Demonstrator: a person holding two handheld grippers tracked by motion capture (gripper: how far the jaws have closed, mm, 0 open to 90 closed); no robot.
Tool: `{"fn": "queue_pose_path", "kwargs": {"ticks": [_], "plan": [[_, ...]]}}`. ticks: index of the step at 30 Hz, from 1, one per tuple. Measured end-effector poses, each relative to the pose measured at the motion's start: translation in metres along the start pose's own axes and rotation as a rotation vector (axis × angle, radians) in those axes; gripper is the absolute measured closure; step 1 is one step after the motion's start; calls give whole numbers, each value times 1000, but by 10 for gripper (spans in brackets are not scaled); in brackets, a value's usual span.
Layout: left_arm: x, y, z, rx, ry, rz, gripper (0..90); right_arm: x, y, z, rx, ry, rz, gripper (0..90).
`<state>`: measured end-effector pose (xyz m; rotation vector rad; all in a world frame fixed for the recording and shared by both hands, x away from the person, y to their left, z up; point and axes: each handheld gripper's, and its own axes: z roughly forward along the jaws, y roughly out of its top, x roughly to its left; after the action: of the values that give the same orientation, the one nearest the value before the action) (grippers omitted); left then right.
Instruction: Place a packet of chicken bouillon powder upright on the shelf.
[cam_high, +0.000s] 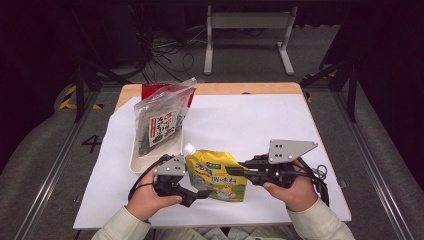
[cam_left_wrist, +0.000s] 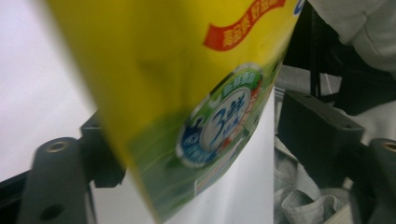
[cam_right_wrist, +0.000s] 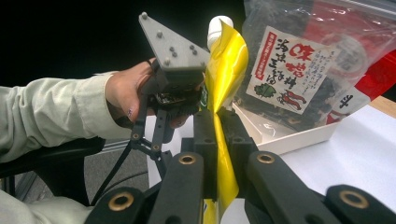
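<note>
A yellow spouted pouch (cam_high: 217, 175) with a white cap stands upright near the table's front edge. My right gripper (cam_high: 240, 167) is shut on its right edge; in the right gripper view the jaws pinch the thin yellow film (cam_right_wrist: 226, 70). My left gripper (cam_high: 202, 192) reaches in low from the left, at the pouch's bottom. In the left gripper view the pouch's lower corner (cam_left_wrist: 187, 93) hangs between the two jaws, which stand apart from it on either side. The grey plate (cam_right_wrist: 173, 46) of the left gripper and the hand that holds it sit just beyond the pouch.
A white tray (cam_high: 137, 162) left of centre holds a clear bag of dark snacks (cam_high: 162, 122) leaning upright, with a red packet (cam_high: 152, 90) behind it. A white sheet (cam_high: 260, 120) covers the wooden table. Cables and a metal stand lie on the floor beyond.
</note>
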<state>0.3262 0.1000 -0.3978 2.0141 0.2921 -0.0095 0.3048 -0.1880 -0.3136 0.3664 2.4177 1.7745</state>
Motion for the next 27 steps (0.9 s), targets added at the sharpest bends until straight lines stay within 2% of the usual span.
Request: {"fn": "queue_pose_path", "kwargs": {"ticks": [3, 5, 6, 7, 11, 16, 21, 24, 27], "plan": [[1, 0, -1, -3, -15, 7, 422, 0, 0, 0, 2, -2, 1, 861], [0, -1, -3, -3, -27, 8, 543, -1, 0, 0, 2, -4, 0, 861], [-1, 0, -4, 3, -35, 13, 631, -1, 0, -1, 0, -11, -3, 860], [-1, 0, -4, 3, -35, 13, 656, -1, 0, -1, -1, -12, -1, 860], [-5, 3, -6, 20, -35, 26, 695, -3, -1, -2, -8, -20, 6, 857], [-6, 5, -9, 40, -3, 43, 713, -6, -2, -3, -11, -30, 27, 820], [-5, 6, -16, 59, -3, 44, 722, -9, -3, -3, -13, -58, 38, 678], [-4, 7, -22, 36, 1, 35, 722, -10, -2, -5, -21, -80, 33, 609], [-2, 8, -31, 17, 13, 31, 722, -13, -4, -7, -6, -94, 45, 559]]}}
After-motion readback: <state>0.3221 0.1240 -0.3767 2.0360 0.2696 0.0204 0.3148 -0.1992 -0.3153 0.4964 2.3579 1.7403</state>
